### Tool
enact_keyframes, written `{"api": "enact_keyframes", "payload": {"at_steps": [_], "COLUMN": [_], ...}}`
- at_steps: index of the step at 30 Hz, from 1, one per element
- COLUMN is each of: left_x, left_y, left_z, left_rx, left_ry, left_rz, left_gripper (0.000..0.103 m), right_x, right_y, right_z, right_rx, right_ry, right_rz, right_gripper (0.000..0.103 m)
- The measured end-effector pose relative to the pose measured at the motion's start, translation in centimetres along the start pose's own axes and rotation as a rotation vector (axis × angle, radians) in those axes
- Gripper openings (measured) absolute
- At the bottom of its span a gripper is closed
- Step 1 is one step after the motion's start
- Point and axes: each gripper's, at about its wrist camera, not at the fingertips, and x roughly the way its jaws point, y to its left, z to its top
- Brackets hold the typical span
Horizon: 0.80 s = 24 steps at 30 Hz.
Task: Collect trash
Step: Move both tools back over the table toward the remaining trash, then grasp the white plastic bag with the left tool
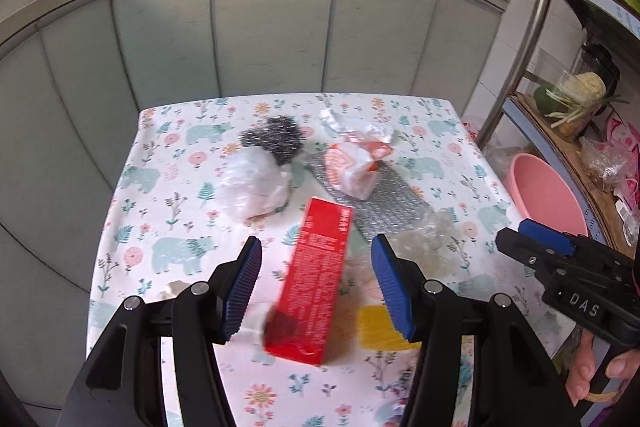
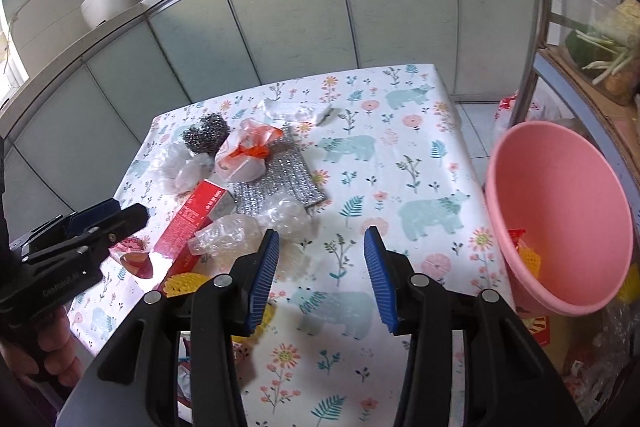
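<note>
- Notably, the pink plastic basin (image 2: pixel 560 211) beside the table edge holds a yellow mesh scrap (image 2: pixel 529 255) and a bit of red wrapper.
- "DAS" is embossed on the right gripper (image 1: pixel 516 235), seen in the left view; its jaw gap cannot be told there.
- Left gripper (image 1: pixel 316 291) is spread wide, the red printed carton (image 1: pixel 316 279) lying between its ribbed blue pads, ungripped.
- Right gripper (image 2: pixel 320 279) is also spread, empty, over the bear-print tablecloth (image 2: pixel 424 155).
- Nearby lie a steel-wool scourer (image 2: pixel 206 135), crumpled clear plastic (image 2: pixel 228 237), and an orange-white bag (image 2: pixel 246 155) on silvery bubble wrap (image 2: pixel 280 183).

Glossy red cardboard box (image 1: pixel 316 279), crinkly clear plastic wrap (image 2: pixel 228 237), smooth matt pink plastic basin (image 2: pixel 560 211).
</note>
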Motion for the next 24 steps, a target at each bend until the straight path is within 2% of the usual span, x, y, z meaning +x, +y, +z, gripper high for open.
{"api": "enact_keyframes", "payload": {"at_steps": [7,12,18,24], "left_x": [0.0,0.7,2.4,5.3], "left_y": [4.0,5.5,5.6,5.5], "left_z": [-0.4,-0.2,2.0,3.9], "left_rx": [-0.064,-0.093,-0.126,-0.118], "left_ry": [0.003,0.019,0.042,0.069], "left_rz": [0.018,0.041,-0.013,-0.003], "left_gripper": [0.056,0.056,0.056,0.056], "right_x": [1.5,2.3,3.3,4.4], "right_y": [0.2,0.5,1.2,2.8], "right_z": [0.3,0.6,1.9,4.0], "right_rx": [-0.001,-0.003,-0.026,-0.056], "right_ry": [0.021,0.031,0.056,0.081], "right_rz": [0.053,0.087,0.119,0.179], "right_gripper": [0.045,0.045,0.045,0.045]}}
